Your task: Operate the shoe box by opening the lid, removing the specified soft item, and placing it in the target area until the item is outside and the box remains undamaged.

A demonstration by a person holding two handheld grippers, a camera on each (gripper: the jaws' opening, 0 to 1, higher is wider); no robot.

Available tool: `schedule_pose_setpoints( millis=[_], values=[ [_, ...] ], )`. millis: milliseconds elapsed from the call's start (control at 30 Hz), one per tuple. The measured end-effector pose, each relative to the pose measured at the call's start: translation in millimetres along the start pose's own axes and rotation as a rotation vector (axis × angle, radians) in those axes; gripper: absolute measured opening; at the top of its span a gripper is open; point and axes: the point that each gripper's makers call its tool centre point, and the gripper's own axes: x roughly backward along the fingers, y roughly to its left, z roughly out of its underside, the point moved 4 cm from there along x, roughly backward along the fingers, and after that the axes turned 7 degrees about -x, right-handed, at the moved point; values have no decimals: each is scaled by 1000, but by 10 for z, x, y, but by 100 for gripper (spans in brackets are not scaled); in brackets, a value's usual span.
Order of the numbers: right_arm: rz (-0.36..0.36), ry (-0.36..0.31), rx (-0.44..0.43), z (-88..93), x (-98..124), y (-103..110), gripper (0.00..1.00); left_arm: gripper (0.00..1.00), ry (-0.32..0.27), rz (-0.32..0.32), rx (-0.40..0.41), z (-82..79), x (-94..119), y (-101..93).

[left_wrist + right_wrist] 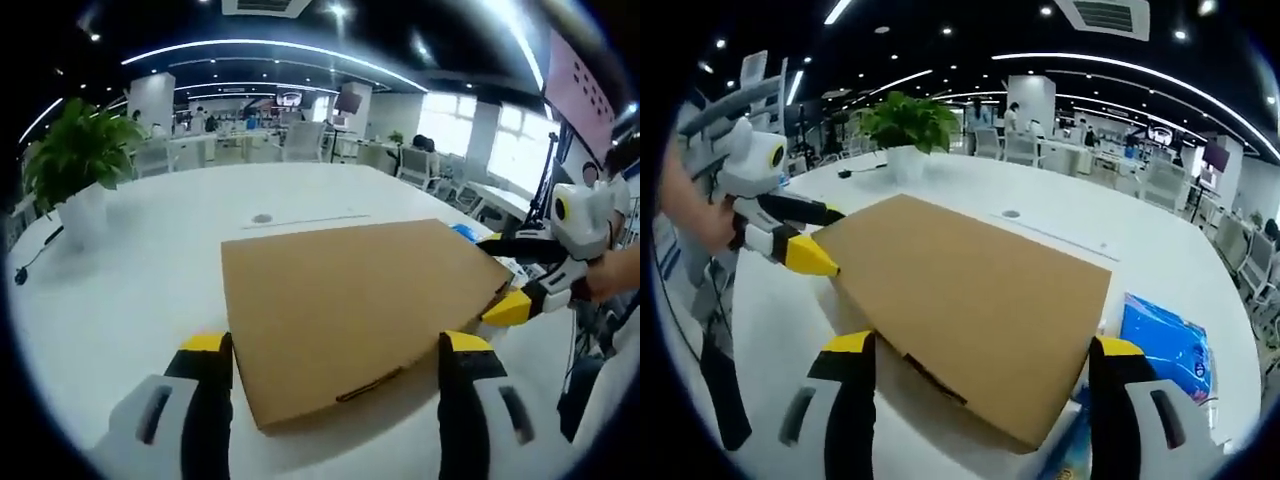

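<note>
We are at the opening step: the shoe box [350,305] lies shut on the white table [150,270], between our left gripper [335,365] and right gripper [975,370], both wide apart, holding nothing, so next the lid needs lifting gently.

We see the closed shoe box [350,305] flat on the white table [150,290], lying between both grippers' spread jaws. Bare tabletop lies open to the box's left, up to the potted plant [75,165]. On the far side a blue packet [1167,345] lies just beside the box, narrowing the passage there.
</note>
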Motion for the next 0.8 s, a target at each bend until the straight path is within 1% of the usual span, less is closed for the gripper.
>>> schedule_pose_setpoints(
  millis=[100, 267, 333, 367, 400, 500, 533, 567, 633, 733, 800],
  values=[
    [-4, 3, 4, -10, -10, 9, 89, 86, 3, 2, 2, 7, 10, 11],
    [-3, 18, 39, 9, 7, -9, 86, 86, 13, 7, -6, 3, 6, 21],
    [-4, 15, 19, 11, 18, -20, 85, 85, 23, 5, -2, -13, 18, 23],
    [-2, 21, -22, 20, 39, -22, 84, 84, 20, 0, -8, -28, 32, 31],
    [-4, 12, -30, 9, 53, -27, 83, 84, 17, -2, -10, -40, 42, 39],
    [6, -9, -24, -30, 144, -31, 79, 87, -4, 6, 16, -103, 122, 64],
    [9, -15, -23, -42, 168, -39, 78, 88, -5, 3, 21, -110, 152, 73],
    [13, -25, -25, -60, 204, -54, 76, 87, -1, 6, 44, -109, 195, 78],
    [23, -30, -49, -72, 262, -86, 75, 87, 8, 9, 59, -79, 249, 91],
    [36, -10, -63, -40, 328, -128, 75, 84, 27, 7, 45, -2, 301, 99],
    [52, -10, -73, -19, 375, -165, 74, 83, 33, 16, 63, 29, 348, 91]
  ],
)
